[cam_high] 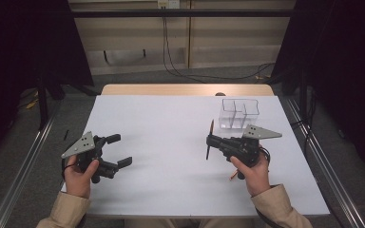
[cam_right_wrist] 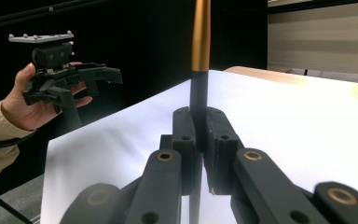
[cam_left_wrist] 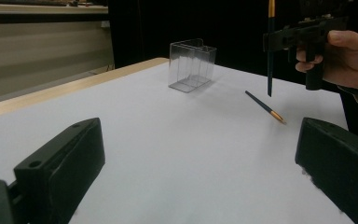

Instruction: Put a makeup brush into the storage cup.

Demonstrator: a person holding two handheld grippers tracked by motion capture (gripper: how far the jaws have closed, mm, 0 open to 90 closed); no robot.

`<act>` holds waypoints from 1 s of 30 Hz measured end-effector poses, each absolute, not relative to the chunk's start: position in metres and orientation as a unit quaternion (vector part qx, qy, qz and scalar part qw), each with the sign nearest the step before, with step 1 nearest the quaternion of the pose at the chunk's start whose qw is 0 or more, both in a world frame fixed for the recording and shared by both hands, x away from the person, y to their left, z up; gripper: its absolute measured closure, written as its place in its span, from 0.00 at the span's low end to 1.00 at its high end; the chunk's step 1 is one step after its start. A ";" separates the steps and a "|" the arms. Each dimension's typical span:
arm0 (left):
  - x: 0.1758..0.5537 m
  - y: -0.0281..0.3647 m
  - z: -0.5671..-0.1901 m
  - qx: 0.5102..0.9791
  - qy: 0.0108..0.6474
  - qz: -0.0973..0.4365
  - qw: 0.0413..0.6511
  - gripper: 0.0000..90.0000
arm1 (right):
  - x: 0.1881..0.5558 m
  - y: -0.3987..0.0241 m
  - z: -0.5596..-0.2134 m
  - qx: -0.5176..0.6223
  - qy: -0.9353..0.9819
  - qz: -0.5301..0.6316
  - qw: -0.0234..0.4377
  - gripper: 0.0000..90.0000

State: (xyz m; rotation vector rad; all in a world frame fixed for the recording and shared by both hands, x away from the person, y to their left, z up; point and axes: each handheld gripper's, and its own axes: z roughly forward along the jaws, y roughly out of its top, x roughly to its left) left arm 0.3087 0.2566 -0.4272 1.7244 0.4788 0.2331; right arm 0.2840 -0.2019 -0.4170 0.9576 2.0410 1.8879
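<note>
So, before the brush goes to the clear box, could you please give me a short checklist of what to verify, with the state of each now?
1. Right gripper shut on the brush: ok, jaws pinch its dark shaft in the right gripper view.
2. Brush upright: ok, it hangs near vertical in the left gripper view, clear of the table.
3. Box standing with open top: ok, upright at the far right of the table.
4. Box compartments free: cannot tell, the walls are clear and nothing inside is plain.
5. Left gripper out of the way: ok, open, at the left side.
6. Second brush away from the path: ok, it lies flat on the table near the right hand.
</note>
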 end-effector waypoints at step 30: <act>0.309 0.257 -0.429 0.752 0.206 0.094 0.619 0.01 | 0.303 -0.233 -0.399 0.337 0.693 0.617 0.158 0.93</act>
